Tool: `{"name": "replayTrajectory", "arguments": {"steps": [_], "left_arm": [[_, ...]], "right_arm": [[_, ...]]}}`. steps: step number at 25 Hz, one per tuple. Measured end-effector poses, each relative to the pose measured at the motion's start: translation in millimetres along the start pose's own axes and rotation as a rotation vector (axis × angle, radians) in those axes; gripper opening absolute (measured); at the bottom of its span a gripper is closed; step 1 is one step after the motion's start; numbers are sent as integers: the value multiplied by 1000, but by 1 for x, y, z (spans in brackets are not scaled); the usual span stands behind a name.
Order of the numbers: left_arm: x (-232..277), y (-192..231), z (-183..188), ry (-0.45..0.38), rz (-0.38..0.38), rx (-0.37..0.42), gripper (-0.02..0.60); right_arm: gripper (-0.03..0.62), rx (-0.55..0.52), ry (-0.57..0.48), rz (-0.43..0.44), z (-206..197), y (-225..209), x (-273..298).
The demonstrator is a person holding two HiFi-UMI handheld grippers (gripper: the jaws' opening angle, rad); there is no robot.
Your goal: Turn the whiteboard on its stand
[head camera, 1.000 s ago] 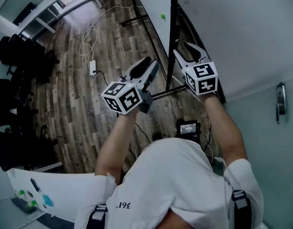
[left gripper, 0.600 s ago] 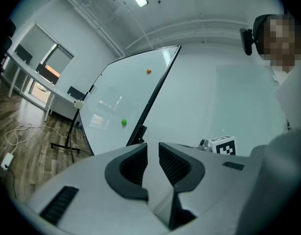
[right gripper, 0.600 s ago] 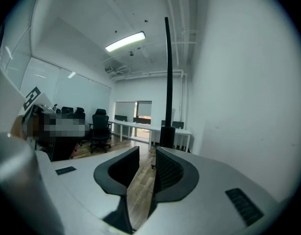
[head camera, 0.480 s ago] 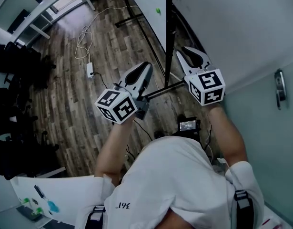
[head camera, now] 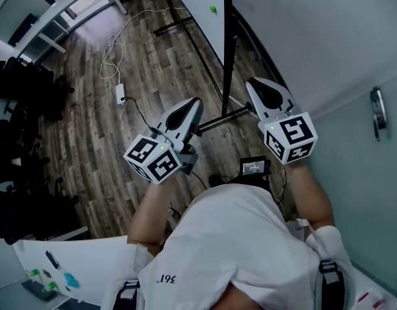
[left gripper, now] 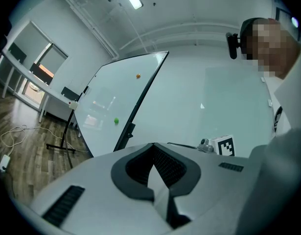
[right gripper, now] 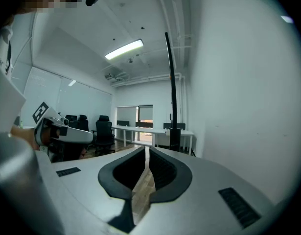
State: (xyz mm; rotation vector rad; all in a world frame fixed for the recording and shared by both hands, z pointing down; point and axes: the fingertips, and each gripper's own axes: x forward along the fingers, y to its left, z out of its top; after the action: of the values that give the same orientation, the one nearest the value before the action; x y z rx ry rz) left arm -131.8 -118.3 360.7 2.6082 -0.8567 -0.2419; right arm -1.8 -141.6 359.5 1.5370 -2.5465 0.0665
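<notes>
**2 grippers closed, board untouched**

My left gripper is fully closed on nothing. The right gripper has just been closing, its jaws all but together with nothing in the slit. The large white whiteboard with a black frame stands on its black metal stand at upper centre of the head view, angled out from the wall, and neither gripper touches it. I judge no turn is under way, so taking hold of its edge and swinging it remains.

Left gripper: I see its jaws just closed, nothing between.
Whiteboard: ahead of me, well apart.
Green magnet: on whiteboard, orange magnet above.
</notes>
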Motion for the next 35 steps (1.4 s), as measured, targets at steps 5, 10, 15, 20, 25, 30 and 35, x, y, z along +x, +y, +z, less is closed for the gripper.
{"name": "replayTrajectory", "arguments": {"steps": [5,10,15,20,25,30,35], "left_arm": [[-10,-12,-1,-7,28,-10,8],[-14,-31,-10,-11,47,-38,8],[-6,-58,-24,-13,55,-70,8],[5,-81,-44,-6,69,-94,8],[19,-109,-64,-1,87,-113,8],[31,-138,-88,11,120,-139,8],[36,-153,-98,6,159,-148,8]], "right_arm": [[43,24,-15,25,2,1,-18],[41,39,-8,43,-1,-2,-45],[40,50,10,55,-3,-19,-74],[40,56,35,86,-15,-35,-93],[38,60,60,118,-27,-52,-115],[38,57,76,154,-38,-71,-139],[35,62,78,202,-46,-78,-152]]}}
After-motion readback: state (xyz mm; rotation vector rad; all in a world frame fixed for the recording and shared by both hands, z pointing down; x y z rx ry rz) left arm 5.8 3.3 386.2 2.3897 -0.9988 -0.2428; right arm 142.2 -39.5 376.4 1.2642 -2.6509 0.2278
